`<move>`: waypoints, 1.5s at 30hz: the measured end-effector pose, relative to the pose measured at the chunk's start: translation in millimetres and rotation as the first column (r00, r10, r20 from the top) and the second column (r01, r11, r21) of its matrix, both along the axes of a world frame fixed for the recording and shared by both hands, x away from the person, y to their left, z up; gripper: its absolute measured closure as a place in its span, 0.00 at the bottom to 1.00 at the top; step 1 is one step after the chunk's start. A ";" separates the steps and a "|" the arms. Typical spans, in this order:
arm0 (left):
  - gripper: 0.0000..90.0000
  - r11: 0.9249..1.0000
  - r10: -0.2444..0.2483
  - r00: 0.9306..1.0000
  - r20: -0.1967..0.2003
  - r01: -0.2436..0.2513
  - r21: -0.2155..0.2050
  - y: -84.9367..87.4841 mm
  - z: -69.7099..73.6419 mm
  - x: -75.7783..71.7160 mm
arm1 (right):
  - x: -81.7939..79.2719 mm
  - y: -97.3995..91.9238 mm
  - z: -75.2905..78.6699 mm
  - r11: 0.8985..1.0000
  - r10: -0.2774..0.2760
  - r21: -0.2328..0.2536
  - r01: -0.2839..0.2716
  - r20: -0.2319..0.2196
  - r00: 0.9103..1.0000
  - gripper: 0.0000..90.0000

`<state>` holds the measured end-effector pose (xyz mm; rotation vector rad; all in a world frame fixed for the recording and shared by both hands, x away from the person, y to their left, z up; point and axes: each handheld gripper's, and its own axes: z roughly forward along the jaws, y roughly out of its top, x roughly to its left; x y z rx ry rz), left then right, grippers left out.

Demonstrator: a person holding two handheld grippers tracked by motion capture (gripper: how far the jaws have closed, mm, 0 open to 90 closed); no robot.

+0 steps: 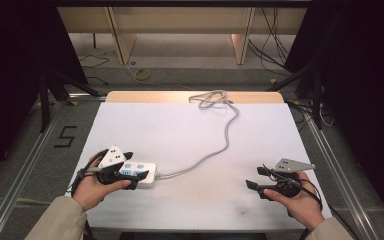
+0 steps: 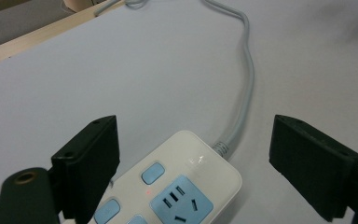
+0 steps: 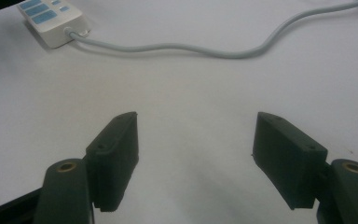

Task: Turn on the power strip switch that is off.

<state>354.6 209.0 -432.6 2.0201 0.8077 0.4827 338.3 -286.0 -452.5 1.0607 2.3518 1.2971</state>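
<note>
A white power strip [image 1: 141, 173] with blue sockets and buttons lies on the white table [image 1: 180, 135] at the near left. Its grey cable [image 1: 220, 145] runs right and back to a coil [image 1: 211, 98] at the far edge. My left gripper [image 1: 130, 172] stands open over the strip, whose end [image 2: 182, 182] sits between the spread jaws without contact. My right gripper [image 1: 255, 177] is open at the near right, pointing left, with bare table between its jaws. In the right gripper view the strip [image 3: 51, 16] lies far off at the upper left.
A wooden strip [image 1: 195, 96] edges the table's far side. Beyond it are wooden furniture legs and loose cables [image 1: 142, 75] on the floor. Metal rails [image 1: 25, 160] run along both sides of the table, and a "5" [image 1: 66, 136] is marked at the left.
</note>
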 end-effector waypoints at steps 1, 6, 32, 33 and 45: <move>0.18 1.000 0.001 1.000 0.001 -0.001 0.004 1.4 -0.3 -0.1 | 0.0 0.2 0.0 1.000 0.000 0.000 0.000 0.000 1.000 0.35; 0.18 1.000 0.007 1.000 0.000 -0.007 0.020 7.2 -2.9 -1.3 | 0.2 0.7 -0.3 1.000 0.004 -0.001 -0.004 -0.001 1.000 0.35; 0.17 0.997 0.055 0.998 -0.006 -0.055 0.050 34.8 -17.8 -9.8 | -0.3 0.7 -0.4 1.000 0.009 -0.002 -0.009 0.001 1.000 0.35; 0.17 0.997 0.055 0.998 -0.007 -0.054 0.051 34.6 -17.7 -9.8 | -0.3 0.6 -0.3 1.000 0.010 -0.003 -0.010 0.000 1.000 0.35; 0.17 0.997 0.049 0.999 -0.002 -0.049 0.058 32.4 -17.6 -9.5 | 0.2 0.2 -0.8 1.000 0.008 -0.002 -0.008 0.003 1.000 0.35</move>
